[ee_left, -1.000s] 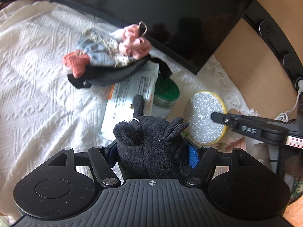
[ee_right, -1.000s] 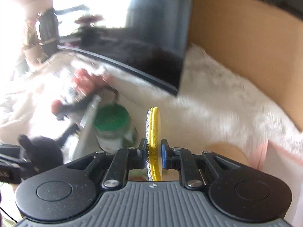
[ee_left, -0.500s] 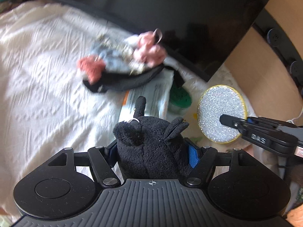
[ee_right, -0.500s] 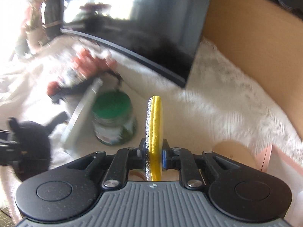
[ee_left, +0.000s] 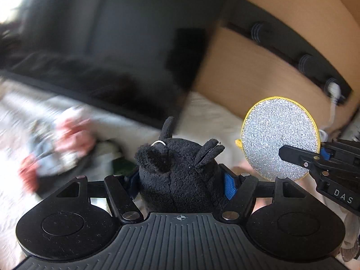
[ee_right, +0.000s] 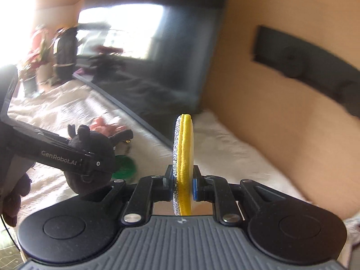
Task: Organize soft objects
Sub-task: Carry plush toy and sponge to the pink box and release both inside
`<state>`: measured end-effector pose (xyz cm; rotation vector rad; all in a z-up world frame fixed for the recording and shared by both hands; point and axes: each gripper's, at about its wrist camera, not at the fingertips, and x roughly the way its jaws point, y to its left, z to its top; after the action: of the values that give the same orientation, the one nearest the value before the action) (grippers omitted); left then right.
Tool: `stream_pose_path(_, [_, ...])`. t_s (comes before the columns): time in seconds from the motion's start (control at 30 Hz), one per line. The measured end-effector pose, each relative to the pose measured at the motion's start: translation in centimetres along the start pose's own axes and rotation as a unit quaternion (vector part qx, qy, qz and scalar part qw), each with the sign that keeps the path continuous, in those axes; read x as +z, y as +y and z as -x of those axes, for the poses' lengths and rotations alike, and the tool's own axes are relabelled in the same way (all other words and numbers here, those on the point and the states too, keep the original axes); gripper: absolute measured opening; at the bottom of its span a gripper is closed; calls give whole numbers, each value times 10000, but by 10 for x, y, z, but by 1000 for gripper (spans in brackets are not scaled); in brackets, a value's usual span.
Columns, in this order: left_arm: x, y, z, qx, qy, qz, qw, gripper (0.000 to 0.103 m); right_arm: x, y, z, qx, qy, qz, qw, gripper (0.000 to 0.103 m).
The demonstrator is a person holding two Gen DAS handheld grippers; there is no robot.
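Note:
A black plush toy with small ears and a metal ring sits between the blue pads of my left gripper, which is shut on it. The right wrist view has the same black plush toy at the left, held up above the bed. My right gripper is shut on a round sponge pad, silver on one face and yellow on the other, held edge-on. From the left wrist camera the silver face of the sponge pad shows at the right, with the right gripper clamping its lower edge.
A white textured bedspread lies below. On it is a blurred heap of pink, red and blue soft items and a green-lidded jar. A large dark screen stands behind, with a tan wall and a black rail at the right.
Both grippers rose with their loads and swung toward the wall at the right. The heap and the jar slid down and left in view. Both grips held.

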<state>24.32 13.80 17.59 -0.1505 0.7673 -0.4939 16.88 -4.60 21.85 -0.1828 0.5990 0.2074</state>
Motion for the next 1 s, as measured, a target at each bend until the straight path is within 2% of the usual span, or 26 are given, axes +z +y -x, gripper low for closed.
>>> stream_pose_path(0.17, [17, -56, -23, -706, 109, -373, 9967, 74, -13, -46, 33, -555, -171, -243, 9980, 15])
stream_pose_path(0.33, [19, -113, -54, -1296, 381, -737, 9881, 74, -40, -94, 58, -1205, -103, -575, 9910, 15])
stream_pose_path(0.47, [4, -156, -89, -1707, 833, -991, 9768, 74, -66, -121, 65, -1541, 86, -829, 9845, 15])
stream_pose_path(0.6, [-18, -191, -123, -1932, 1275, -1195, 9655, 74, -91, -148, 70, -1786, 270, -1082, 9776, 15])
stream_pose_path(0.7, [-37, -211, -151, -2056, 1605, -1136, 9587, 74, -108, -167, 74, -1896, 407, -1238, 9732, 15])
stream_pose_path(0.8, [-61, -222, -185, -2233, 2093, -1002, 9467, 74, -128, -184, 71, -1918, 567, -1401, 9697, 15])
stream_pose_path(0.87, [-78, -230, -207, -2160, 2376, -1171, 9398, 76, -137, -189, 67, -1910, 680, -1501, 9677, 15])
stream_pose_path(0.9, [-85, -234, -213, -1957, 2373, -1392, 9413, 75, -140, -191, 65, -1900, 733, -1542, 9668, 15])
stream_pose_path(0.97, [-96, -244, -215, -1421, 2147, -2026, 9448, 74, -148, -195, 60, -1876, 837, -1576, 9659, 15])
stream_pose_path(1.0, [-101, -247, -213, -1293, 1995, -2297, 9438, 74, -151, -195, 57, -1870, 885, -1559, 9659, 15])
